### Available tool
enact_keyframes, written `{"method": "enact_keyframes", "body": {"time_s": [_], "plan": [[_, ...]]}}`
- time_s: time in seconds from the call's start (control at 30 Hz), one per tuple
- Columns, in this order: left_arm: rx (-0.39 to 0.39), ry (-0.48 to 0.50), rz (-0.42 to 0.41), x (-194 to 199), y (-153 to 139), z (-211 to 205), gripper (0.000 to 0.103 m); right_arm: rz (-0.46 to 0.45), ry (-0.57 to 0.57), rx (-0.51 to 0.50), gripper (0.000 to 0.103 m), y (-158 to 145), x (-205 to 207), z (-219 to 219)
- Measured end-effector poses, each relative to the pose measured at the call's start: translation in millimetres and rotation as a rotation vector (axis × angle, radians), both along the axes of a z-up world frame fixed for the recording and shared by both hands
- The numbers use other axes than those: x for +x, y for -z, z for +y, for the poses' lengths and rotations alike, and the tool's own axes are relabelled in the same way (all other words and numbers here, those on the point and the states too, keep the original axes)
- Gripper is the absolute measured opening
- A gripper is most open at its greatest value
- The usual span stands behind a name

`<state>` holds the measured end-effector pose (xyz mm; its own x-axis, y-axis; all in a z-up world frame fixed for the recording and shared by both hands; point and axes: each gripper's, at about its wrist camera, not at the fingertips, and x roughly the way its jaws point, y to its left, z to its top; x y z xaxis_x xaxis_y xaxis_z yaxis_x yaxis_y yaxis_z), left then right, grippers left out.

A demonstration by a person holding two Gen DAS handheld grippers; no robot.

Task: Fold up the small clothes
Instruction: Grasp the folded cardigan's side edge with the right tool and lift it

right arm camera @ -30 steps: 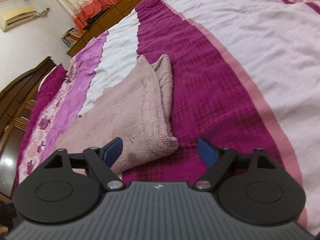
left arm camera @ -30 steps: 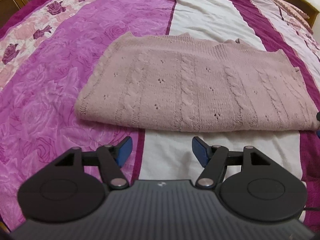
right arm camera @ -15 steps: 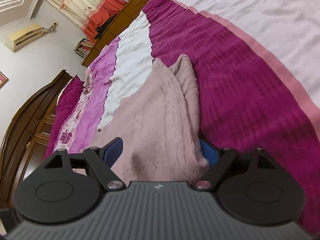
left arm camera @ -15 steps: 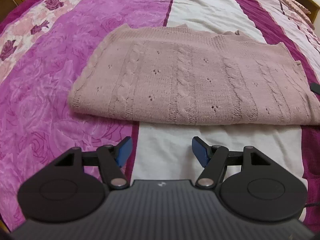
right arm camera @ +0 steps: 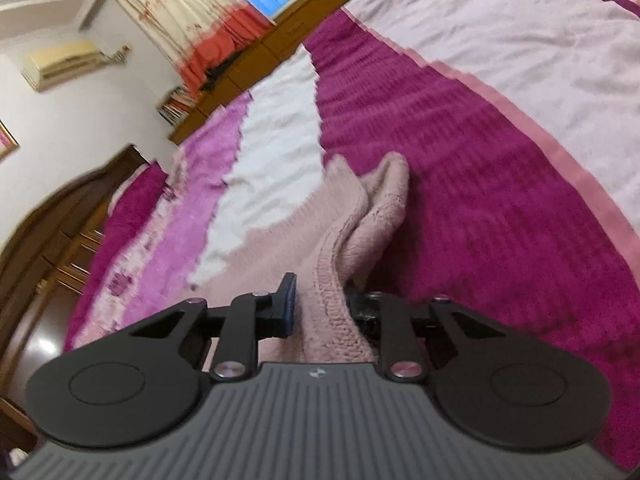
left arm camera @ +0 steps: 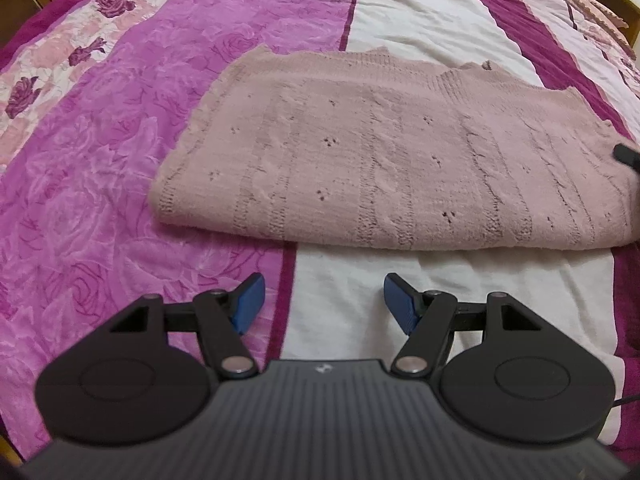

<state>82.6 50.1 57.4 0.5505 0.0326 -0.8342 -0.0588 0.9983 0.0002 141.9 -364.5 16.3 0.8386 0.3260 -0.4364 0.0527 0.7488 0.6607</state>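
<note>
A pale pink cable-knit sweater (left arm camera: pixel 380 160) lies folded flat across the bed, its long folded edge toward my left gripper. That left gripper (left arm camera: pixel 320 304) hovers open over the white stripe just short of this edge, with nothing between its blue pads. In the right wrist view the sweater (right arm camera: pixel 360 208) stretches away from its end. My right gripper (right arm camera: pixel 322 308) is closing its jaws on the knitted end edge, which stands pinched up between the pads. The right pad is hidden behind the knit. A dark finger (left arm camera: pixel 624 155) of the right gripper shows at the sweater's right end.
The bedspread (left arm camera: pixel 100 200) is striped in pink roses, white and dark magenta (right arm camera: pixel 480 208). Dark wooden cabinets (right arm camera: pixel 48 248) stand beside the bed. A curtain (right arm camera: pixel 192 12) and a wall air conditioner (right arm camera: pixel 60 62) are on the far side.
My right gripper moved forward over the sweater's end and its jaws closed from wide apart onto the knitted edge. The left gripper stayed open and in place.
</note>
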Motion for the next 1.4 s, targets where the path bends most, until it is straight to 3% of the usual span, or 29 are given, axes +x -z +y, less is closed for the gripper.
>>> {"method": "enact_keyframes", "body": {"time_s": [0.4,0.93,1.13,1.4], "plan": [[0.029,-0.085,-0.046,-3,-22,52,0.067,-0.137,-0.124,-0.009,0.02,-65,11,52],[0.057,-0.161,-0.092,-3,-40,124,0.067,-0.206,-0.305,-0.007,0.018,-132,28,202],[0.045,-0.181,-0.098,-4,-38,143,0.067,-0.141,-0.387,-0.063,0.018,-119,43,271],[0.036,-0.207,-0.088,-3,-30,164,0.067,-0.007,-0.522,-0.164,0.019,-55,58,353]]}}
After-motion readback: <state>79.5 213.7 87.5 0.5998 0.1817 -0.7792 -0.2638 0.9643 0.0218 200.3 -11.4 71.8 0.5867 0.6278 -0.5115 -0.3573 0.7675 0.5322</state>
